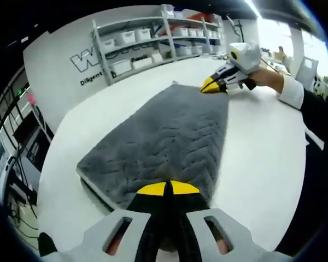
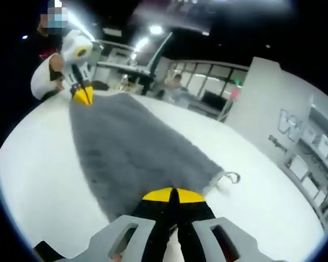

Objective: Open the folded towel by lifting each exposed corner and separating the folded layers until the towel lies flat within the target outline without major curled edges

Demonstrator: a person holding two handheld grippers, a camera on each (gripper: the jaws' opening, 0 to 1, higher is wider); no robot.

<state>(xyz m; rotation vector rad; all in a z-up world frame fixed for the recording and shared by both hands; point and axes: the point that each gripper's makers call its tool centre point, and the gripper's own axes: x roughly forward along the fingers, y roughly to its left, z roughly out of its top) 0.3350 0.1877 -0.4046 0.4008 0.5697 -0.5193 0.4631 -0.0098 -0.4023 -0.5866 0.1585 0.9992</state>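
Note:
A grey towel (image 1: 164, 136) lies as a long strip on the white table (image 1: 262, 158). In the left gripper view my left gripper (image 1: 168, 188) has its yellow-tipped jaws pressed together on the towel's near edge. My right gripper (image 1: 213, 84) rests at the far right corner, held by a hand. In the right gripper view, the right gripper (image 2: 173, 195) is shut on the towel (image 2: 131, 153) at its near edge, beside a small hanging loop (image 2: 229, 177). The left gripper (image 2: 83, 95) sits at the opposite end. A dark outline mark (image 1: 95, 192) shows just under the towel's left edge.
Shelves with white bins (image 1: 153, 38) stand behind the table against a lettered wall (image 1: 82, 60). A person's dark sleeve with a white cuff (image 1: 292, 90) reaches in from the right. White table surface (image 2: 38, 180) spreads on both sides of the towel.

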